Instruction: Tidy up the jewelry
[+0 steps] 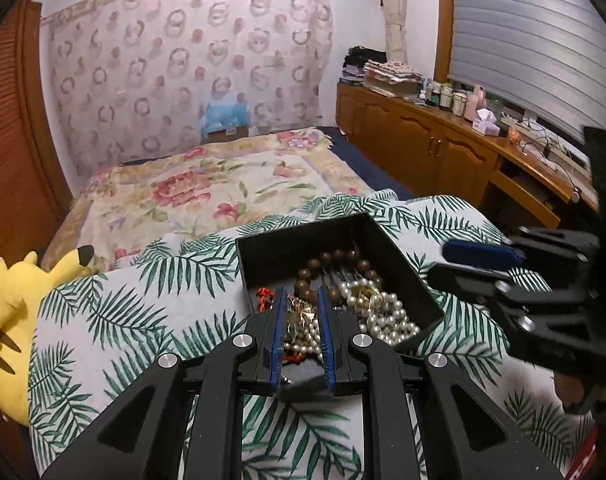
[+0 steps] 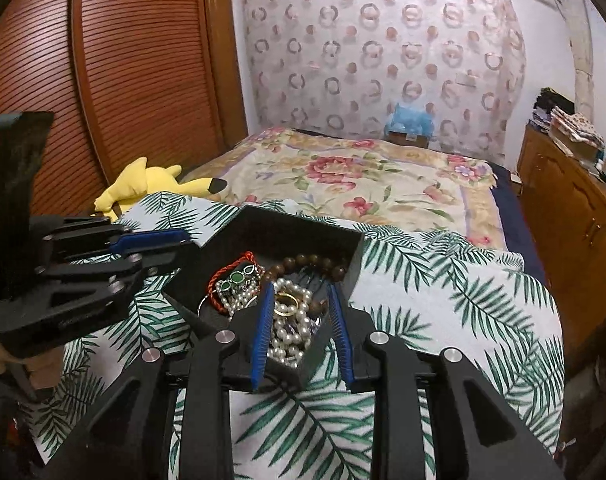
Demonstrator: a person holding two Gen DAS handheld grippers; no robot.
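Observation:
A black open box (image 1: pixel 399 264) (image 2: pixel 295 228) sits on a palm-leaf cloth and holds tangled jewelry: white pearl strands (image 1: pixel 387 312) (image 2: pixel 291 336), a brown wooden bead bracelet (image 1: pixel 331 264) (image 2: pixel 311 262), a red cord (image 2: pixel 223 276), a green-stone piece (image 2: pixel 237 280) and a gold ring (image 2: pixel 286 304). My left gripper (image 1: pixel 302 296) is open, its blue pads over the box's near corner with gold and pearl jewelry between them. My right gripper (image 2: pixel 301 290) is open over the pearls and gold ring. Each gripper shows side-on in the other's view.
The palm-leaf cloth (image 1: pixel 143 304) (image 2: pixel 443 280) covers a raised surface at the bed's foot. A yellow plush toy (image 1: pixel 19 312) (image 2: pixel 151 184) lies at the left. A floral bedspread (image 1: pixel 207 188) lies beyond. A wooden cabinet (image 1: pixel 431 144) with bottles stands at the right.

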